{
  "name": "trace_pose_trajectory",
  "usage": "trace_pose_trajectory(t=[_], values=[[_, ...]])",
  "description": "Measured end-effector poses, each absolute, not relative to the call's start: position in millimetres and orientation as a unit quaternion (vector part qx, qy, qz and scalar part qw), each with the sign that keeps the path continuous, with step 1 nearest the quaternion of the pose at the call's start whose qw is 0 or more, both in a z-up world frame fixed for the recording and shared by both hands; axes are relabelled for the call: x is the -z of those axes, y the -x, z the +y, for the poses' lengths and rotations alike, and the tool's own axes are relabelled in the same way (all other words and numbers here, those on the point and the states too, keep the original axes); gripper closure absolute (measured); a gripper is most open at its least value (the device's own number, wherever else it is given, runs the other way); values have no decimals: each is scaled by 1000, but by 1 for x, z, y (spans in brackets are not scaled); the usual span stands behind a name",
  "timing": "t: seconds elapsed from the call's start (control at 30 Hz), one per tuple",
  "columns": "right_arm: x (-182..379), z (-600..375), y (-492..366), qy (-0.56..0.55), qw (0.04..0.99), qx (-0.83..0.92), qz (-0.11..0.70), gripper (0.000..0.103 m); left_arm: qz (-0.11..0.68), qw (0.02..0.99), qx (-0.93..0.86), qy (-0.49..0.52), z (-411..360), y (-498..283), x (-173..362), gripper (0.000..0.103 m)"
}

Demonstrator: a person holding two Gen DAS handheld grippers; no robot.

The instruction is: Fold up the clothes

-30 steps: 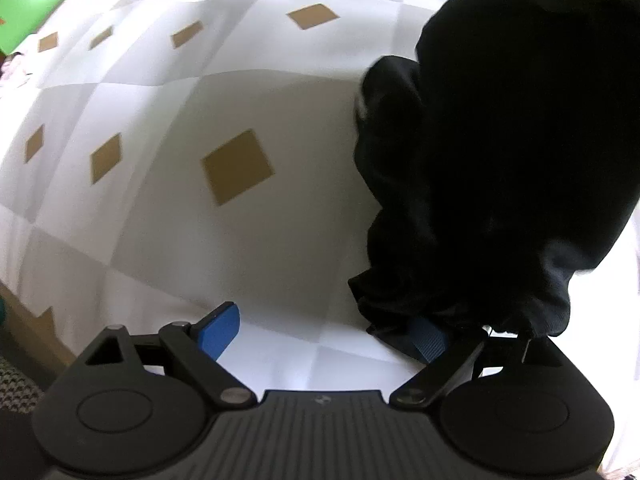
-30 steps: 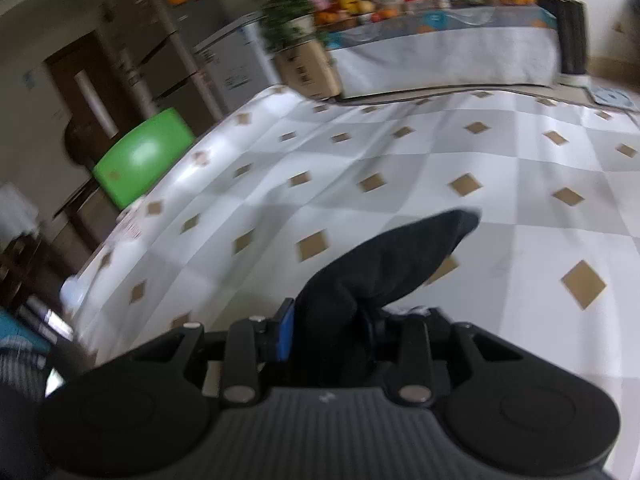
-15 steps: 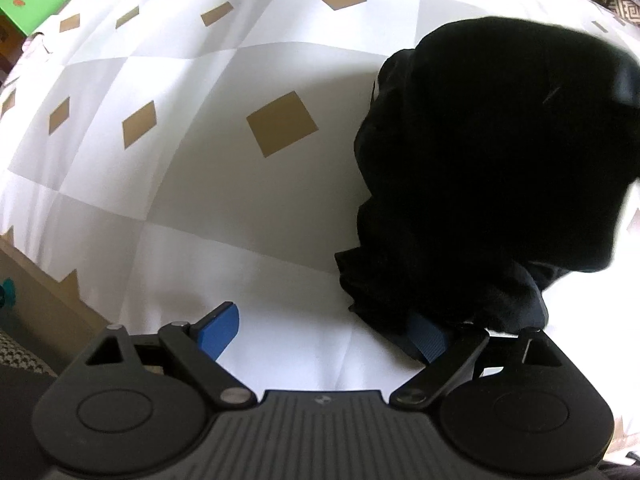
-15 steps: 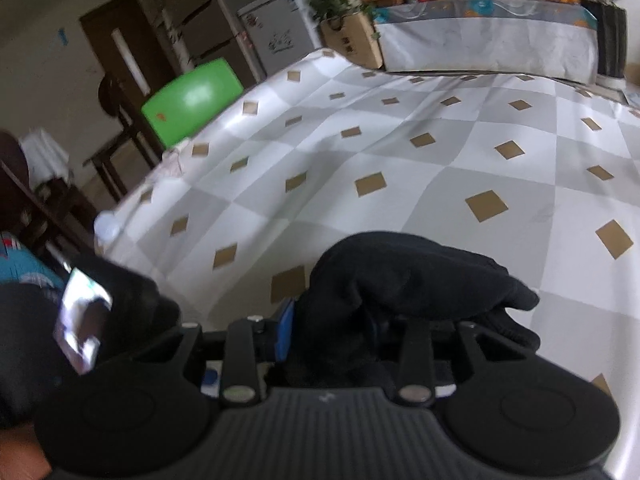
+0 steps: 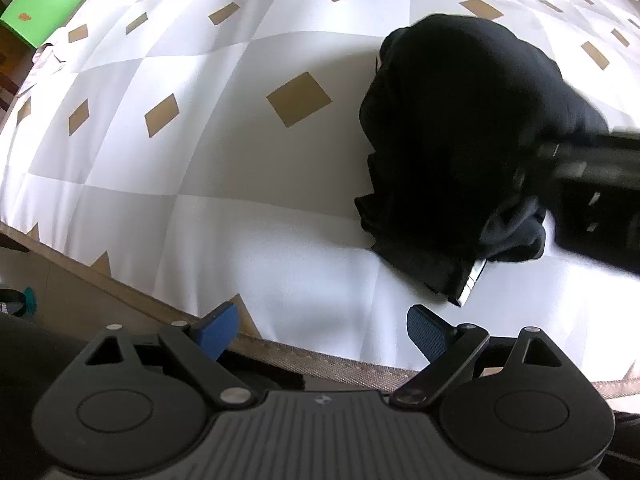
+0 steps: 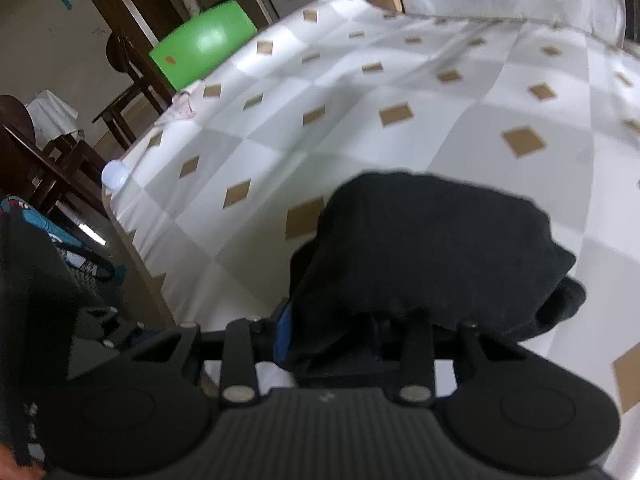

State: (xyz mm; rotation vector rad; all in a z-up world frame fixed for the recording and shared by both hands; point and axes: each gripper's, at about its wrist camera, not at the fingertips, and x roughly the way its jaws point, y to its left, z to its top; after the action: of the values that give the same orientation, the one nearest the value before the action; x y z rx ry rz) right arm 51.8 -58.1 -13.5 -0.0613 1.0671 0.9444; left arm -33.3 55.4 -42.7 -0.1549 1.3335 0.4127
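Black garment (image 5: pixel 460 128), white-grey checked tablecloth (image 5: pixel 200 184)

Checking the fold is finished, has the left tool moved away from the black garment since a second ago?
Yes. The left tool has backed off the black garment; its fingers now sit over the bed's edge, empty and open.

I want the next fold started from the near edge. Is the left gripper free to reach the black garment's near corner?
Probably yes. The left gripper stands open and empty, with only bare bedsheet between it and the black garment. The right gripper, gripping that cloth, crowds the far side.
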Motion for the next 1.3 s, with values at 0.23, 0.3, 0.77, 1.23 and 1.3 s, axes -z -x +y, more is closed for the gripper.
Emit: trace_pose_trajectory(t=[0.23, 0.3, 0.77, 1.23, 1.3], values=[[20, -64, -59, -7, 751, -429, 502, 61, 614, 765, -186, 55, 51, 33, 46, 12], [17, -61, -59, -8, 747, -435, 503, 50, 613, 766, -185, 58, 52, 31, 46, 12], [-19, -89, -55, -13, 766, -396, 507, 36, 600, 770, -194, 93, 57, 11, 47, 12], [-29, -130, -84, -43, 847, -224, 480, 31, 606, 757, -213, 120, 71, -6, 60, 12], [-20, -133, -91, -42, 851, -188, 488, 30, 606, 756, -215, 123, 73, -9, 61, 12]])
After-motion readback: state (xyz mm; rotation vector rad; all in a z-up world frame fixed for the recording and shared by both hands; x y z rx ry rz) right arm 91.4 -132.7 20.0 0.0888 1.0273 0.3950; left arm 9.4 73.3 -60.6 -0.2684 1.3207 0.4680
